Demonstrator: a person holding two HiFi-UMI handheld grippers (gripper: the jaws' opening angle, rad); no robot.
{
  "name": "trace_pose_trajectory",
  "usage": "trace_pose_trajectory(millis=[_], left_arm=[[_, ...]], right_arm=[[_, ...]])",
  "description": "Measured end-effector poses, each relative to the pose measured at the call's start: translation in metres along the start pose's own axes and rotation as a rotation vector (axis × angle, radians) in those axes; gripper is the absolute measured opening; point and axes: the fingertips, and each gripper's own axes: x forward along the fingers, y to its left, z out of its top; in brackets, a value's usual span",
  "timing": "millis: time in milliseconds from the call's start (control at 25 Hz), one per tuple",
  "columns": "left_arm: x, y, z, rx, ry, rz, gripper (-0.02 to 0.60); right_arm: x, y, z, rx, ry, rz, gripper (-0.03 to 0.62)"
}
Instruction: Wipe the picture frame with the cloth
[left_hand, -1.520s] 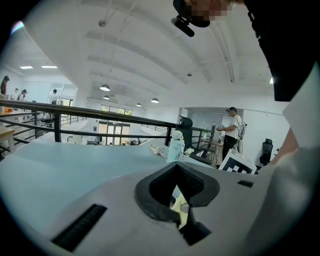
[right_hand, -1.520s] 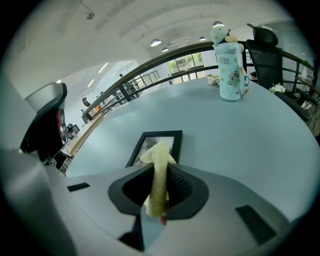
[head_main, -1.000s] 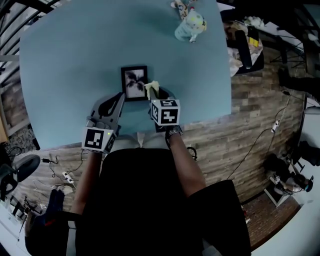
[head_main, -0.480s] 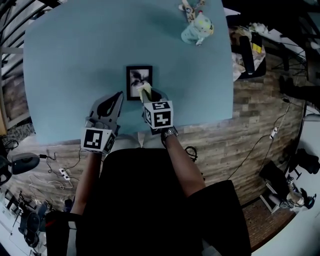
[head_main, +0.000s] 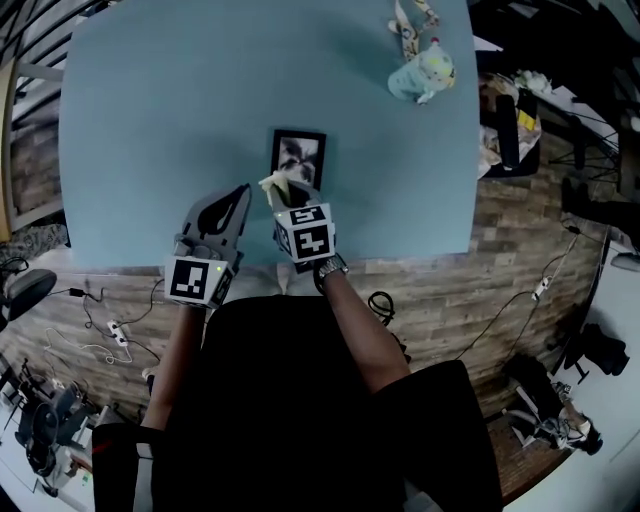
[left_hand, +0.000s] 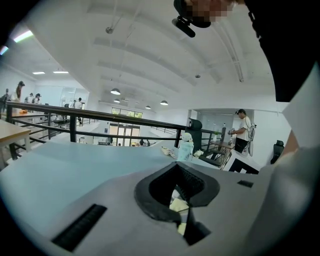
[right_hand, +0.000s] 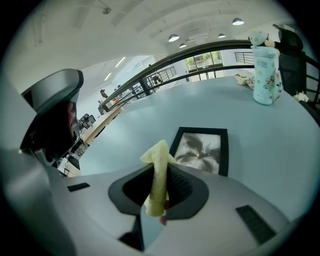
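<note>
Overhead, the head view has both forearms reaching forward from the body, the grippers side by side over the near edge of the teal table (head_main: 170, 110). The left gripper (head_main: 240, 193) points up and to the right, its jaws drawn to a single point above bare tabletop. The right gripper (head_main: 286, 196) is angled toward the picture frame (head_main: 298, 158), with a pale yellow cloth (head_main: 276, 184) sticking out of its tip just beside the frame's near left corner. Whether the cloth touches the frame cannot be told from here. Wide bare tabletop lies to the left of the frame and beyond it. A pale patterned bottle (head_main: 422, 75) stands well apart, near the far right edge. Wood-plank floor (head_main: 430, 290) shows past the near edge.

Next, in the left gripper view, the left gripper (left_hand: 176, 186) has its jaws together. Small pale yellow patches show in the dark opening, and I cannot tell what they are. Table surface (left_hand: 75, 170) stretches ahead to the bottle (left_hand: 186, 147) and a dark railing (left_hand: 100, 117).

Lastly, in the right gripper view, the right gripper (right_hand: 162, 180) is clamped on the cloth (right_hand: 159, 152), a folded strip standing upright between the jaws. Just beyond it the frame (right_hand: 202, 150) lies flat, with a black border around a grey leaf-like print. The bottle (right_hand: 263, 75) stands far off to the right.
</note>
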Motion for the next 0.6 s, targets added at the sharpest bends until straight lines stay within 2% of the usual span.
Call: trace_pose_trajectory(millis=[320,600], left_arm=[[-0.016,0.016,-0.005,-0.014,0.004,0.037,-0.003],[-0.013,0.018,-0.008,-0.013,0.007,0.030,-0.003]], right_arm=[[0.014,0.020,-0.009,-0.032,0.052,0.032,0.058],[0.016,0.017,-0.013,-0.027,0.063,0.026,0.058]])
